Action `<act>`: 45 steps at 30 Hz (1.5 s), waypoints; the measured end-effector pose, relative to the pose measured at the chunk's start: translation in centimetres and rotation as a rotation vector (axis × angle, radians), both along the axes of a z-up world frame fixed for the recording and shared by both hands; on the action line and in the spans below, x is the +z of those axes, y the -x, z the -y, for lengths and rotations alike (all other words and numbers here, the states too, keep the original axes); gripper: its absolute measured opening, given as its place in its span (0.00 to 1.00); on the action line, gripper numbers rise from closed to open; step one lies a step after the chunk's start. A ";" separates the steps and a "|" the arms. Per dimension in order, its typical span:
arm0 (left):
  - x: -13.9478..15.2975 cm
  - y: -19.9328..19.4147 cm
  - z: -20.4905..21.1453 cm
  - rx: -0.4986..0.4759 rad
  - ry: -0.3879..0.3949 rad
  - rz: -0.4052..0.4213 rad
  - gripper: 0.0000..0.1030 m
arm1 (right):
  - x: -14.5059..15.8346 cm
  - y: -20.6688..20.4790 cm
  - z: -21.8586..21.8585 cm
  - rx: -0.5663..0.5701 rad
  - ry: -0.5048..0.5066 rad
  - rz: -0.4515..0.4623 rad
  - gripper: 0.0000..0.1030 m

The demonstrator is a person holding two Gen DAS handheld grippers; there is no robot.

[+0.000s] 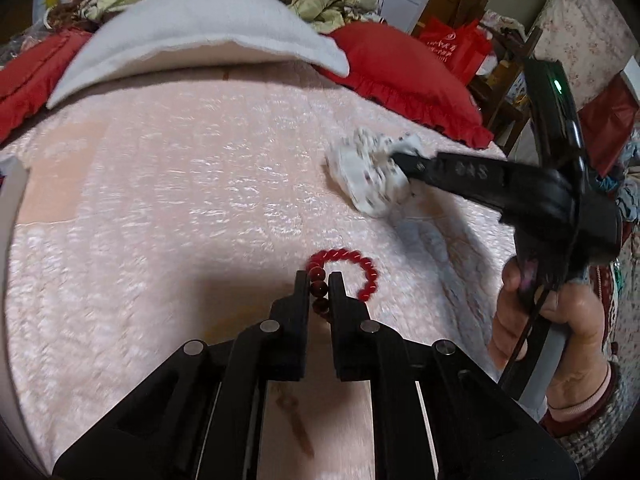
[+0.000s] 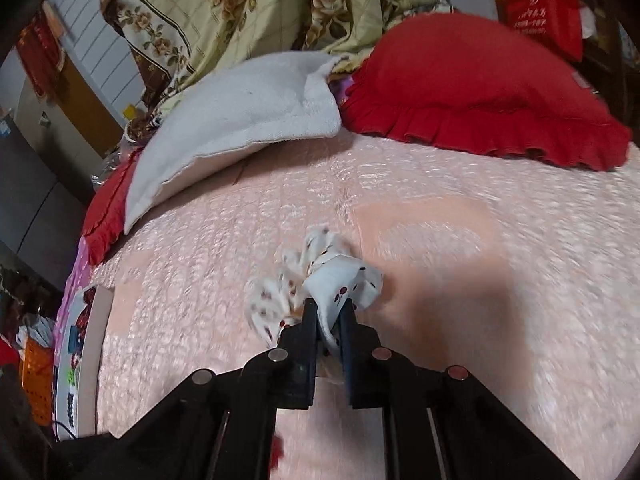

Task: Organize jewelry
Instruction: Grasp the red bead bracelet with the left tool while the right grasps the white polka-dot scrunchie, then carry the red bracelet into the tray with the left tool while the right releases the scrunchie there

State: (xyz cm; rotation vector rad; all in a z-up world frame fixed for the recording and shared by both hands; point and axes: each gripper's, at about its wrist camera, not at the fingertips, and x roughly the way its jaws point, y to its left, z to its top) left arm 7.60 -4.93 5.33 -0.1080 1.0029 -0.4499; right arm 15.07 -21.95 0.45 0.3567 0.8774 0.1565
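While pinched between the fingers of the left gripper point(image 1: 319, 280), red bead bracelet point(image 1: 347, 269) loops out ahead and right of the tips, over the pink bedspread point(image 1: 180, 184). Beyond and right of those fingers, white spotted cloth pouch point(image 1: 370, 174) clamped at its bunched edge by the right gripper point(image 2: 329, 307), fingers drawn close on the fabric. Blurred, so pouch contact with the bed cannot be told. Held by a hand point(image 1: 548, 328) low at the right. Farther ahead of both sets of fingers, white pillow point(image 2: 244, 100), red frilled pillow point(image 2: 476, 84), floral quilt point(image 2: 248, 4) behind.
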 end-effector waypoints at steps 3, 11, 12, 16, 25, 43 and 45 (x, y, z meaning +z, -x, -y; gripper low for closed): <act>1.1 1.5 -0.8 0.008 0.001 0.023 0.08 | 1.3 2.9 -0.4 -0.003 0.001 0.033 0.09; 3.5 5.6 -3.4 0.032 -0.012 0.057 0.08 | 3.3 9.8 -2.3 0.013 0.008 0.093 0.09; 3.9 6.2 -3.8 0.034 -0.013 0.063 0.07 | 3.5 10.9 -2.7 0.019 0.011 0.102 0.09; 5.3 8.1 -5.6 0.040 -0.004 0.075 0.07 | 4.2 14.0 -4.5 0.043 0.011 0.124 0.09; 8.1 12.6 -10.1 0.103 0.006 0.106 0.07 | 6.1 20.2 -9.1 0.107 0.017 0.183 0.09; 9.2 18.6 -15.2 0.208 -0.057 0.194 0.08 | 8.9 25.9 -17.2 0.239 0.086 0.235 0.09; 9.2 18.9 -16.1 0.233 -0.076 0.204 0.07 | 9.1 26.2 -17.8 0.248 0.087 0.239 0.09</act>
